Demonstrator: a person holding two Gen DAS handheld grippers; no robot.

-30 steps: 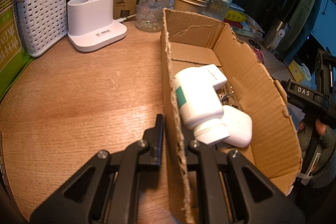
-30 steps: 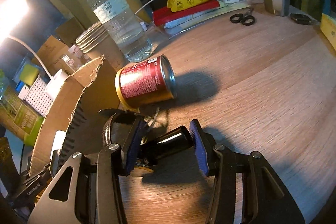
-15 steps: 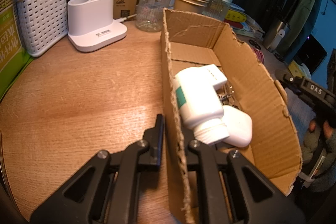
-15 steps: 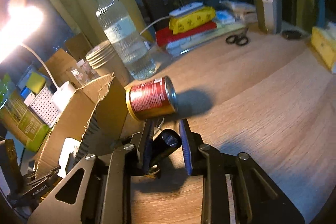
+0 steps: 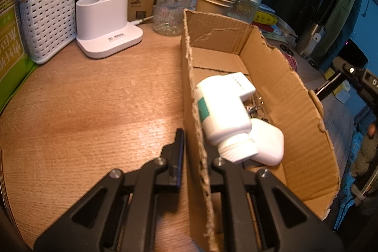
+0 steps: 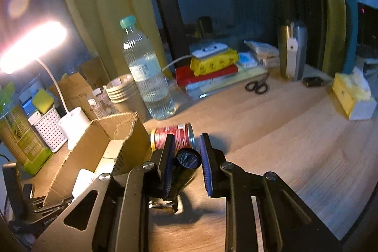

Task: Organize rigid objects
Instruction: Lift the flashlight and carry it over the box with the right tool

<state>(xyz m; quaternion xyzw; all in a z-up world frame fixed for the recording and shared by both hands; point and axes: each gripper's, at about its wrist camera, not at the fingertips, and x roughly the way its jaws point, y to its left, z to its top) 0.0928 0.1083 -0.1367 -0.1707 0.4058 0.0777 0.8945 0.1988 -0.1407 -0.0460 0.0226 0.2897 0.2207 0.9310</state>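
Left wrist view: our left gripper [image 5: 192, 148] clamps the box [image 5: 304, 124] wall at lower centre. Our right gripper [image 6: 186, 161], closing, pinches a flashlight [image 6: 186, 163]; bare table [image 6: 295, 145] spreads right.

brown cardboard box [image 5: 295, 96], white bottle [image 5: 224, 117] (teal label), red can [image 6: 177, 138]

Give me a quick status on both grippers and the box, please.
Left gripper shut on cardboard box wall. Right gripper closing on black flashlight, pads on it. Red can lies beside the box, just ahead.
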